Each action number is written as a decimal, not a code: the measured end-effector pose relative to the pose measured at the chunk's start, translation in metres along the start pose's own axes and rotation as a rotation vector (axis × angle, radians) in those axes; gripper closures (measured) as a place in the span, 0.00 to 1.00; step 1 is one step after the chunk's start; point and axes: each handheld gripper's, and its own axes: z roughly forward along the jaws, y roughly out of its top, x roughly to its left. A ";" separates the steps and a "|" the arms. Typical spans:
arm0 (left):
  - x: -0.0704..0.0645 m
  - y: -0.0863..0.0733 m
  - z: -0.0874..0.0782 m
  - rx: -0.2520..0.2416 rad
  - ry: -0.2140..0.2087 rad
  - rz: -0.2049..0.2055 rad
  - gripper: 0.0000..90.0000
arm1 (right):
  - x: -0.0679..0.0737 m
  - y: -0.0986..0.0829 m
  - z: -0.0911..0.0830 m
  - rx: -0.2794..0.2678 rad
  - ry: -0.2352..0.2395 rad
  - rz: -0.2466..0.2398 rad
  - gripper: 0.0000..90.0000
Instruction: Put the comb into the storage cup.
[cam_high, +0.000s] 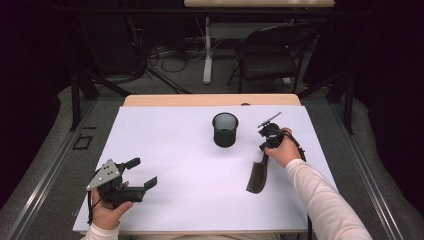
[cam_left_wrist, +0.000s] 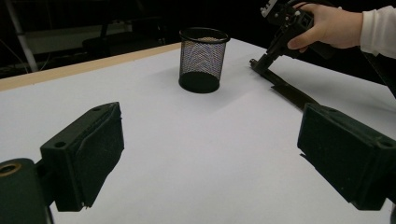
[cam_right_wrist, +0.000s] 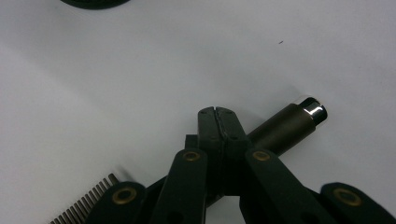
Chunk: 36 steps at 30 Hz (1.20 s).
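Right hand-held gripper (cam_high: 263, 146), right of centre in the high view, has its jaws clamped on the handle of a dark brown toothed comb (cam_high: 257, 177) lying on the white counter (cam_high: 170, 145). Just upper left stands a black wire-mesh cup (cam_high: 225, 129). Left hand-held gripper (cam_high: 141, 173) sits lower left, jaws wide, holding nothing.

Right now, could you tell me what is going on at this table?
A person works at a white table with a gripper in each hand. The right gripper is shut on the handle of a dark comb, which lies flat on the table beside a black mesh cup. The cup stands upright and apart from the comb. The left gripper sits near the table's front edge, jaws open, holding nothing.
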 end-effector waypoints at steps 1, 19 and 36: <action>0.000 0.000 0.000 0.000 0.000 0.000 0.08 | -0.001 0.000 -0.002 0.013 -0.002 -0.007 1.00; 0.001 0.000 0.000 -0.002 0.004 -0.009 0.08 | -0.006 -0.011 -0.007 0.028 -0.009 -0.011 1.00; 0.001 -0.001 0.000 0.000 0.002 -0.012 0.08 | -0.011 -0.025 -0.017 0.061 -0.012 -0.013 1.00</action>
